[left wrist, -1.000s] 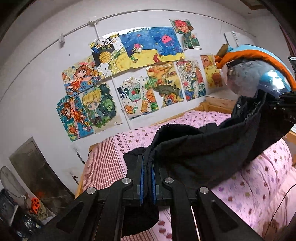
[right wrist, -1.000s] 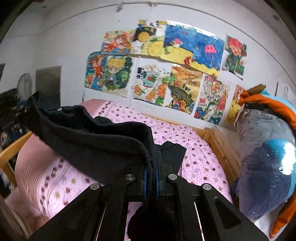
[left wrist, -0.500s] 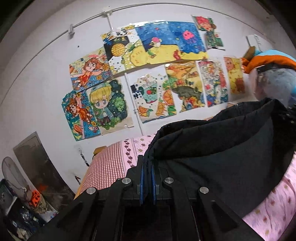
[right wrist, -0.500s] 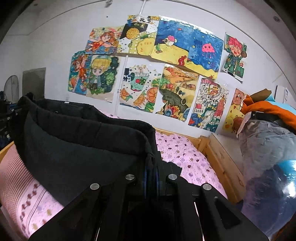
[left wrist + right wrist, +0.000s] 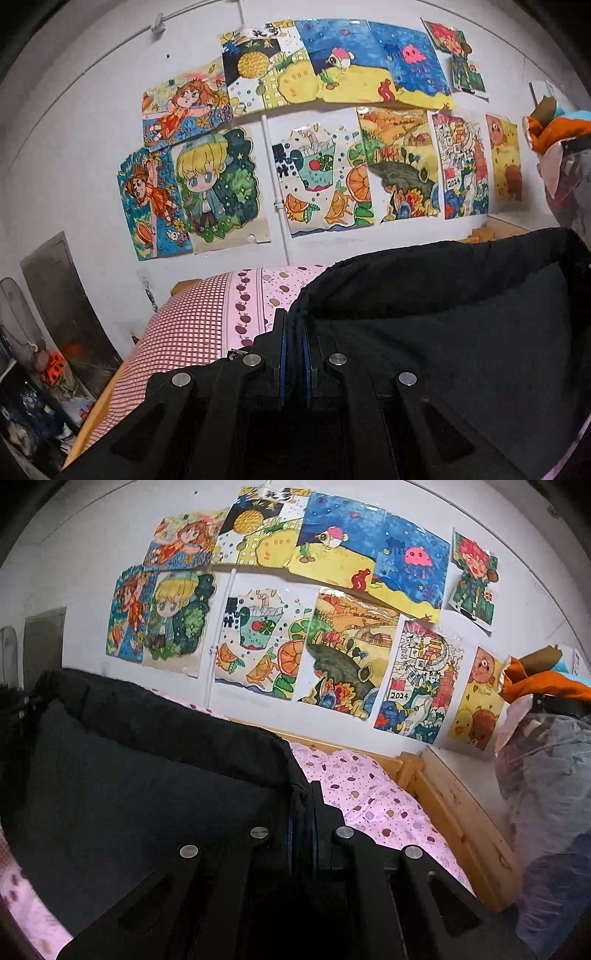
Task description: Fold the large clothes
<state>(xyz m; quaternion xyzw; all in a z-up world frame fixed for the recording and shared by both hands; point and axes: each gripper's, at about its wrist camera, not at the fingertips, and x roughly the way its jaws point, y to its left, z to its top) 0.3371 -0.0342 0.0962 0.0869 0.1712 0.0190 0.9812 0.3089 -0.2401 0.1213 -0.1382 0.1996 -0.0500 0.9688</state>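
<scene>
Black cloth fills the lower part of both views now: the garment (image 5: 461, 332) is stretched between the two tools, its thick top hem running across from one to the other. A second ago it hung as a narrower bundle with much of the pink bedspread showing beneath and beyond it; since then both hands have carried it forward toward the wall of drawings (image 5: 314, 147) and a little lower, so it spreads wide and hides most of the bed (image 5: 192, 332).

On the left, the left tool (image 5: 293, 350) is pinched narrow on one end of the hem, cloth running off to its right. On the right, the right tool (image 5: 303, 827) is likewise clamped on the other end (the blue pads barely show through the fabric), with the wooden bed frame (image 5: 454, 812) and a bagged bundle (image 5: 546, 775) further right.

My judgement is that the garment is being laid out flat on the bed before the first fold; the hem looks level, so lowering both ends together should keep it square.
</scene>
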